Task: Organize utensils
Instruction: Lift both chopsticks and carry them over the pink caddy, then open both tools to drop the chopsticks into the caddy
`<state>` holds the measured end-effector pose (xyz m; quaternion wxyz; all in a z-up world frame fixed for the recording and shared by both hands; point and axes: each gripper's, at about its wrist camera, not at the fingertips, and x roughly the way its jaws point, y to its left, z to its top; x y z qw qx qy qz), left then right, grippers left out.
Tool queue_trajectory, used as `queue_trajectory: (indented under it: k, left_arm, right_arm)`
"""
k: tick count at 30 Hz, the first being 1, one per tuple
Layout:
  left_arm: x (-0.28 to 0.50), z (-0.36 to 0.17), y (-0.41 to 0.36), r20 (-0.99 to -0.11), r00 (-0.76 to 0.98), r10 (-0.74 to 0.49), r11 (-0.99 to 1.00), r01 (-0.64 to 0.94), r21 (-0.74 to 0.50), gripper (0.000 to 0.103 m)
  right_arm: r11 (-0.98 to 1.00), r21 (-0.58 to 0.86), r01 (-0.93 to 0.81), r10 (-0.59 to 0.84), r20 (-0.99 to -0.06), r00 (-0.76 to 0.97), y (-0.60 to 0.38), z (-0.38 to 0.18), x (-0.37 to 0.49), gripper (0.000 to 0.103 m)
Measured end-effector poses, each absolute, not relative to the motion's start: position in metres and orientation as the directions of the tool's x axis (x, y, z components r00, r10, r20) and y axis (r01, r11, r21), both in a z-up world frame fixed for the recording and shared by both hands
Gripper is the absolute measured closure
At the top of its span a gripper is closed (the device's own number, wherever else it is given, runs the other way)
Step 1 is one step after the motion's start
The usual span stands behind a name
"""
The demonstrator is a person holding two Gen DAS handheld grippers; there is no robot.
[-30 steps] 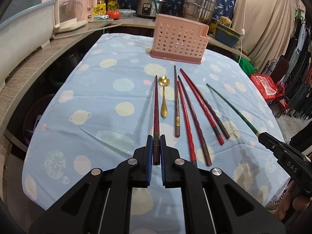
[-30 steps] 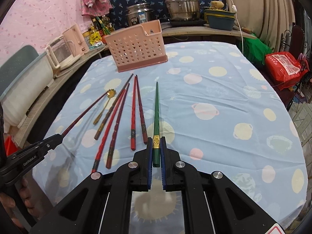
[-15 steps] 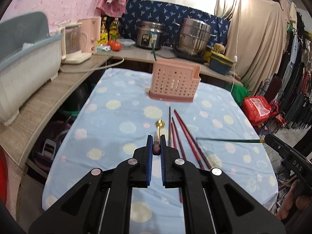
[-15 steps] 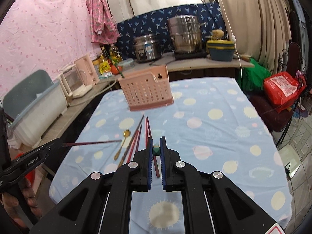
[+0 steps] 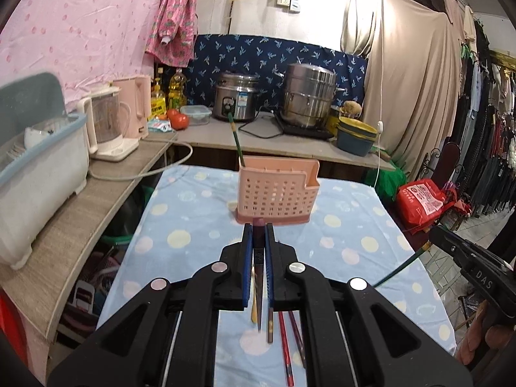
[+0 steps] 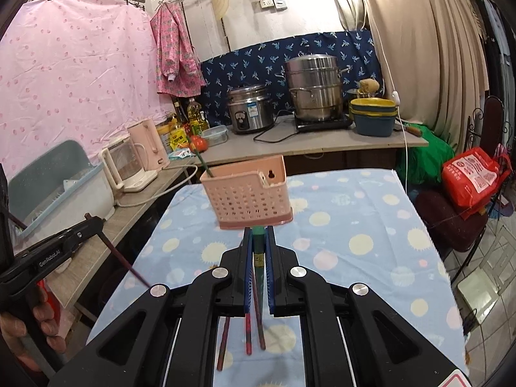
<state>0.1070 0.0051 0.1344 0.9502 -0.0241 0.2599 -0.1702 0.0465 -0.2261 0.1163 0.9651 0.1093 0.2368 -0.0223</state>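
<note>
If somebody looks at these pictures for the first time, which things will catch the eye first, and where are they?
First come the two black claws low in the foreground: the left claw is shut on a dark red chopstick, the right claw on a green chopstick. Beyond them, a pink perforated basket stands on the blue spotted tablecloth with one green chopstick already leaning in its left end. More chopsticks lie on the cloth below the claws.

home kitchen | rice cooker (image 5: pixel 236 98), steamer pot (image 5: pixel 309 95), kettle (image 5: pixel 106 125), hung clothes (image 5: pixel 483 148)
</note>
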Motion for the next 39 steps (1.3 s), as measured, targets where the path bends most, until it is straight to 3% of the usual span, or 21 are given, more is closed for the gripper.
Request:
queue_trajectory:
  k: [20,28,39]
  left_arm:
    - [0.248,0.262,-0.044,-0.265,0.906,-0.329,0.944,0.316,-0.091,0.096]
    - [0.309,0.255,-0.063,-0.275,0.907,-0.318,0.948,0.306,-0.087,0.096]
    - [0.358,0.186,-0.07,-0.392,0.865,-0.314,0.949,0.295,-0.111,0.096]
  right_arm:
    - [0.982,0.161,0.098,-0.049,-0.287,0.957,-0.261,0.23,0.21,0.096]
    - [0.978,0.173,0.116,-0.062,-0.292,0.954,-0.27,0.222,0.285,0.096]
    - [0.972,0.212,0.1,-0.002,-0.417,0.909,-0.271,0.154,0.345,0.096]
